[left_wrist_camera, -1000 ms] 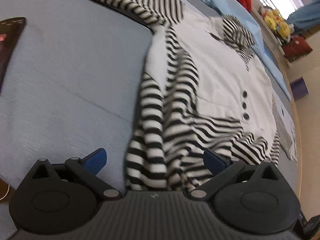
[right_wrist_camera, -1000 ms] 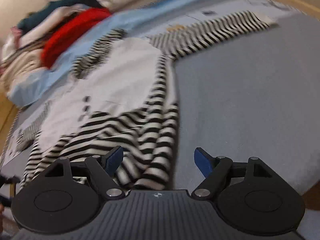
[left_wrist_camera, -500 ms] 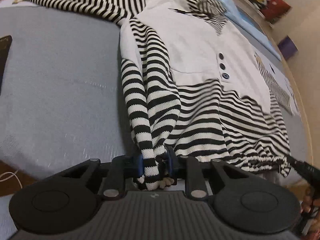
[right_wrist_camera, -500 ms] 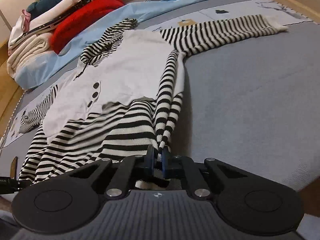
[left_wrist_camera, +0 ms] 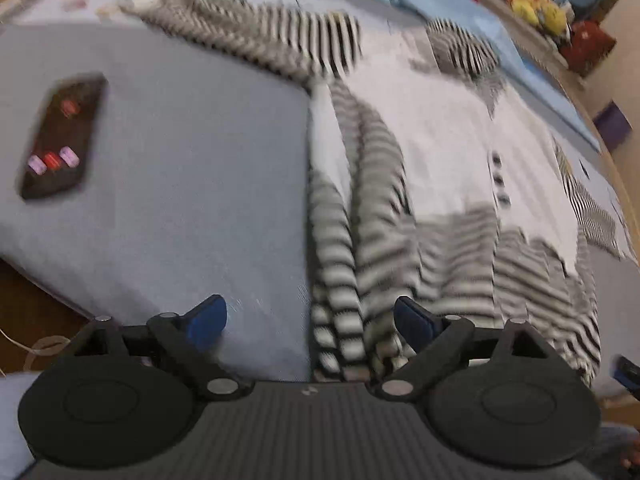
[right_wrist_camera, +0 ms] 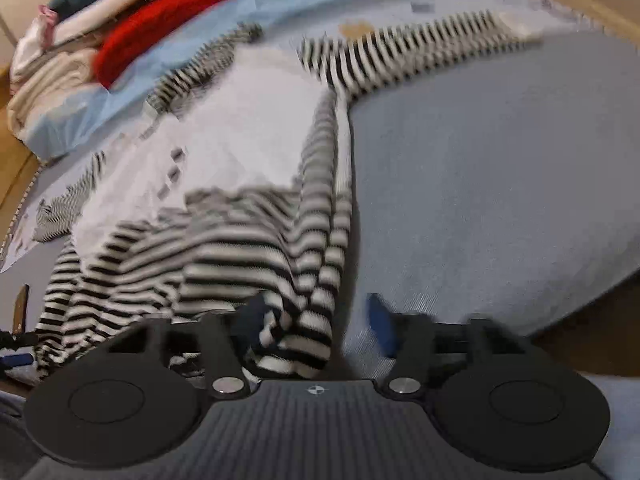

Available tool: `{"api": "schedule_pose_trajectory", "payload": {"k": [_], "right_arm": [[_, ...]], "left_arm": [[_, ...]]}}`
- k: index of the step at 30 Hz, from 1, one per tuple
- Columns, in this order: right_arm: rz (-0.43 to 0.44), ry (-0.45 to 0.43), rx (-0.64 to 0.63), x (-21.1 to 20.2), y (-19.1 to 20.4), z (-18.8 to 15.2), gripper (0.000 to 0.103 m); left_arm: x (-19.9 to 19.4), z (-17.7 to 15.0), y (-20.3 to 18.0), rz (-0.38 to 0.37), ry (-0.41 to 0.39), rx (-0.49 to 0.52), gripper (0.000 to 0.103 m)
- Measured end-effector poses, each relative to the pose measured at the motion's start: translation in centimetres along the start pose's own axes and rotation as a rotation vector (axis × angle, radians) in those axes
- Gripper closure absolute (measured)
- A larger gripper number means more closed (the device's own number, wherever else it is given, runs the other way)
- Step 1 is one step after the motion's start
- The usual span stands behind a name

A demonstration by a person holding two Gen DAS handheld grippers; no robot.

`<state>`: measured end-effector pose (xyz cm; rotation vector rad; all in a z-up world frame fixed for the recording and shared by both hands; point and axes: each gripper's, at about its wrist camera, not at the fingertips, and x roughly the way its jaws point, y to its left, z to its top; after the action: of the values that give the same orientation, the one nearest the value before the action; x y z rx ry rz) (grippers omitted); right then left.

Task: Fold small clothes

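- The left tongs (left_wrist_camera: pixel 308 318) stand wide apart, holding nothing, with the hem of the striped top (left_wrist_camera: pixel 420 184) lying between them.
- The right tongs (right_wrist_camera: pixel 316 320) are likewise spread, with a hem corner bunched between them, ungripped.
- The top (right_wrist_camera: pixel 248 152) lies flat on the grey-blue surface (left_wrist_camera: pixel 192 184), one sleeve outstretched.
- A dark remote (left_wrist_camera: pixel 60 136) rests well apart.

Motion blur smears the striped sweater (left_wrist_camera: pixel 420 216) across both views; its hem (right_wrist_camera: pixel 296 344) runs under the right gripper's body at the bottom edge. The dark object (left_wrist_camera: pixel 60 136) at left, possibly a remote, is too blurred to identify.
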<state>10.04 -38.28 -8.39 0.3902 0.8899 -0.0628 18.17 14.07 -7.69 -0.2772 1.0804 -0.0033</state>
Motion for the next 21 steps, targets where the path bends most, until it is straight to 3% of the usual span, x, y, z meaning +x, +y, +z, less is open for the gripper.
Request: {"api": "schedule_pose_trajectory", "payload": {"k": [7, 10, 15, 21], "right_arm": [[0.010, -0.180, -0.055, -4.2, 1.6, 3.2, 0.027], [0.028, -0.192, -0.028, -2.7, 3.0, 4.1, 0.026], [0.058, -0.151, -0.010, 1.4, 6.3, 5.4, 0.026], [0.002, -0.212, -0.086, 5.9, 10.3, 7.9, 0.023]], "left_arm": [[-1.9, 3.4, -1.4, -0.005, -0.116, -0.074, 0.009], [-1.1, 4.3, -2.7, 0.001, -0.126, -0.115, 0.000], [1.0, 5.2, -3.0, 0.020, -0.117, -0.137, 0.000], [4.6, 7.7, -2.8, 0.130, -0.126, -0.102, 0.000]]}}
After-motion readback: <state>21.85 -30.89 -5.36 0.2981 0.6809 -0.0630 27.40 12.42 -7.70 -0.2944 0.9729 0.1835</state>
